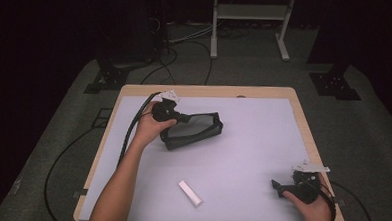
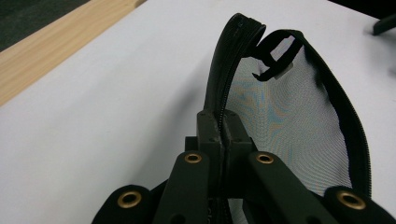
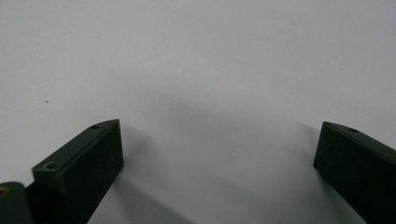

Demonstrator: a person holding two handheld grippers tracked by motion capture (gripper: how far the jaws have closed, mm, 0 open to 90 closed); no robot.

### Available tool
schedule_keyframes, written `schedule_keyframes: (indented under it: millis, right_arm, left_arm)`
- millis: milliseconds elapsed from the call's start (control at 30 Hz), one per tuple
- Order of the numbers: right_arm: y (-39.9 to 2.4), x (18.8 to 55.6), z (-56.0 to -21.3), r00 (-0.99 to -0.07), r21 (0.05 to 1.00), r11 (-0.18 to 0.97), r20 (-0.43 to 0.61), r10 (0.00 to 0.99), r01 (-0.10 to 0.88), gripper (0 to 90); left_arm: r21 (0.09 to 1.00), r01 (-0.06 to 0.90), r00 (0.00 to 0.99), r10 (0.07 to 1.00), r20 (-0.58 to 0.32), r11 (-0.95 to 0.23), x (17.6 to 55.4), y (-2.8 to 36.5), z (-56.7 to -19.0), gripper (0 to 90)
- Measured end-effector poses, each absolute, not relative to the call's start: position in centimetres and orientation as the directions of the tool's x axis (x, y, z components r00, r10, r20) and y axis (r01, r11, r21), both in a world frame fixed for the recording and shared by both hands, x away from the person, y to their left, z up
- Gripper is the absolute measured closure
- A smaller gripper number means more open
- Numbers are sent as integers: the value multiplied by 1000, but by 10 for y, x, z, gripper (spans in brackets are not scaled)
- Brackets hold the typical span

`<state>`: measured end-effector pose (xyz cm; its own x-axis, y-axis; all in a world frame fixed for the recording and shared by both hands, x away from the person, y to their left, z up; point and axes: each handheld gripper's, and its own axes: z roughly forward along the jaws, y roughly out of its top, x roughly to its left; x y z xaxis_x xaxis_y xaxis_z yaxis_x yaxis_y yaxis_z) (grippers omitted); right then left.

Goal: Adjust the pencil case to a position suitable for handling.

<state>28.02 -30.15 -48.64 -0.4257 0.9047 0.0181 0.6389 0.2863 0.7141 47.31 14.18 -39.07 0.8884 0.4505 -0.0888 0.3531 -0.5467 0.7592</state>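
Observation:
A black mesh zip pouch lies on the white table top, left of centre in the high view. My left gripper is shut on the pouch's zipper edge at its left end. In the left gripper view the jaws pinch that black zipper band, and the grey mesh spreads to the right with its mouth gaping open. A small white bar lies near the front edge, apart from both grippers. My right gripper rests low at the front right, open, with bare white surface between its fingers.
The white mat covers a wooden table. Cables trail off the left and right sides of the table. A white metal frame stands on the floor beyond the far edge.

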Motion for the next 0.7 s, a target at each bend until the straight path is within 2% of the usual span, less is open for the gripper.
schedule_keyframes:
  millis: [700]
  right_arm:
    - [-302, 280, -486, -426, 714, 287, 18, 905, 639, 6]
  left_arm:
    - [757, 274, 948, 300, -108, -593, 450, 113, -394, 887]
